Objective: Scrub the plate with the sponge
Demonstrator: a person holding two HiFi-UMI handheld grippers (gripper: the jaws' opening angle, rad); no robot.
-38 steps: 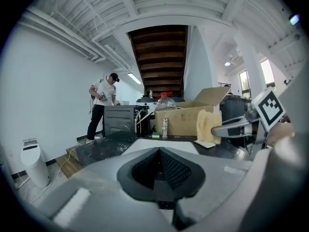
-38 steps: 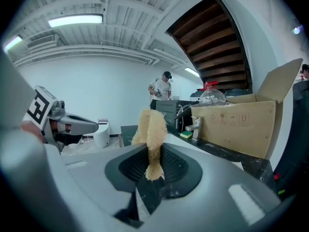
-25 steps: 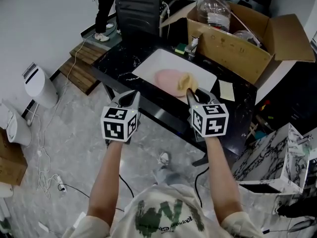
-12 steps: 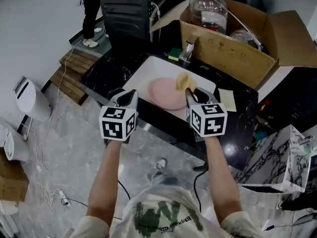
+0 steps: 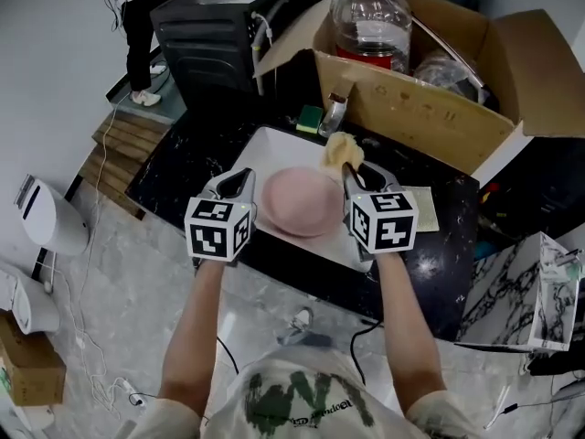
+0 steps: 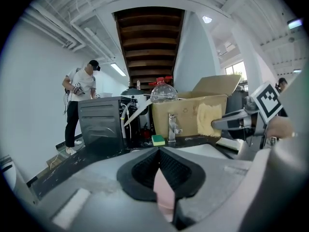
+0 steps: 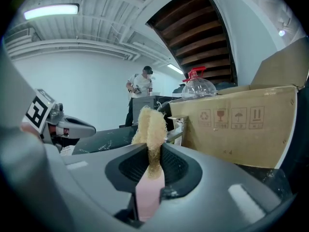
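This looks like a workshop or test room, not a home kitchen. Behind the white sink (image 5: 274, 146) stand an open cardboard box (image 5: 430, 108) and a black machine (image 5: 206, 35). High above the sink run bare pipes (image 6: 63, 28).

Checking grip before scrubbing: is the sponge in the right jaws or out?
In: the right gripper pinches the sponge between its jaws.

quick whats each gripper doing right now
left gripper: shut, nothing between its jaws
right gripper: shut on the sponge
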